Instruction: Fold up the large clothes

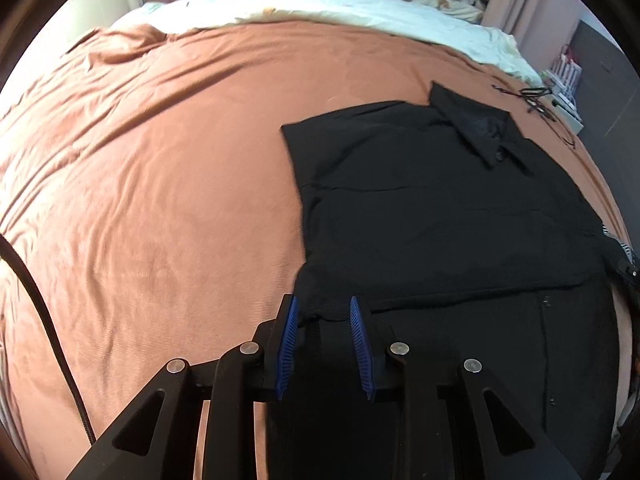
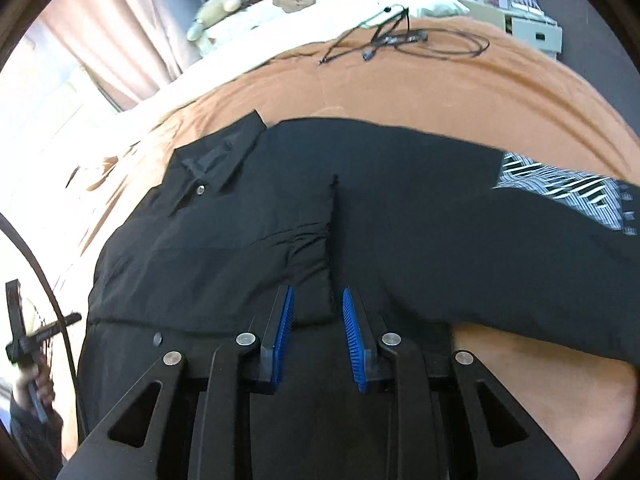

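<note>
left wrist view – both hand-held grippers, left (image 1: 323, 307) and right (image 2: 316, 297), gape over black shirt (image 1: 432, 216).

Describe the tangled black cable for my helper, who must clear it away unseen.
Start at the wide rust-orange bedspread. Beyond the black collared shirt, near the cream quilt, lies a thin black cable. Alone among them, it is wiry, in loose loops.

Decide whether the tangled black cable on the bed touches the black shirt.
Apart. In the right wrist view the cable lies near the bed's far edge, and a broad strip of bare orange cover separates it from the shirt.
</note>
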